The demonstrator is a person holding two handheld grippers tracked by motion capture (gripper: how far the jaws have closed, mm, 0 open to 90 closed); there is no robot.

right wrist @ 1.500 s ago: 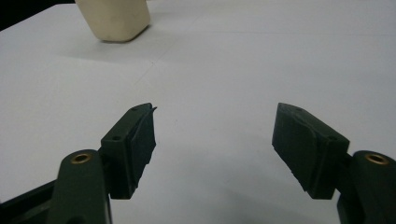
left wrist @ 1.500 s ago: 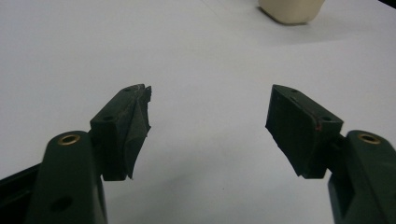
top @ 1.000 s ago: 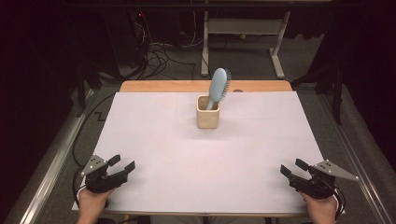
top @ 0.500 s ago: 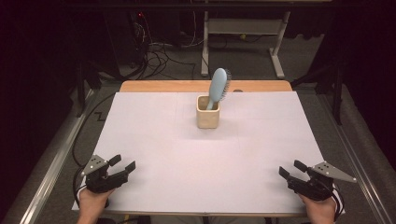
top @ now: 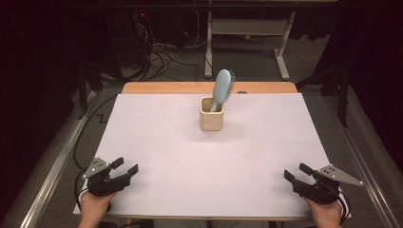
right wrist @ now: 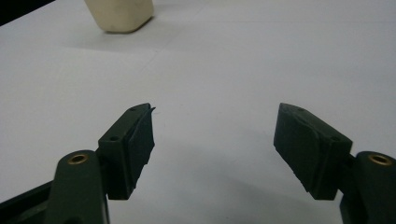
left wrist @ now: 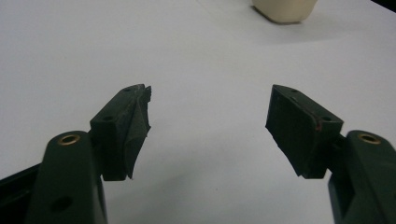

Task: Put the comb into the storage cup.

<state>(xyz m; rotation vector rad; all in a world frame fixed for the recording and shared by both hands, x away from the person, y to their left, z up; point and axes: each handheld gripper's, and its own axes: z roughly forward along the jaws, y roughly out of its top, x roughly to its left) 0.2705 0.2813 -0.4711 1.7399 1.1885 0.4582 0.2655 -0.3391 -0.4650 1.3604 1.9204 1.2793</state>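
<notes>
High view: nothing has shifted against the frames of a second ago; my left gripper (top: 124, 167) and right gripper (top: 295, 172) sit at the same near corners of the table (top: 157, 142), and the brush (top: 222, 90) stands as it did; so I judge the work has not started, both hands parked, reach yet to come. Left gripper: jaws wide apart, nothing between them, bare white surface under them in the left gripper view (left wrist: 210, 121). Right gripper: same story, jaws spread and empty in the right gripper view (right wrist: 212, 140); the tiny wobble in its opening is no real move.

The brush is light blue, handle down in a cream cup (top: 211, 114), head sticking up and leaning toward the far right, bristles facing right; the cup sits upright near the far middle of the table, well apart from both grippers; its base shows at the top of each gripper view, (left wrist: 285, 9) and (right wrist: 120, 14). Next move likely a long reach forward by one hand.

Surface: plain white sheet over a wooden top, a strip of wood (top: 190, 88) bare at the far edge; clean, flat. Room: dark, grey floor, tangled cables (top: 164, 52) and a white frame (top: 247, 28) behind the table.
</notes>
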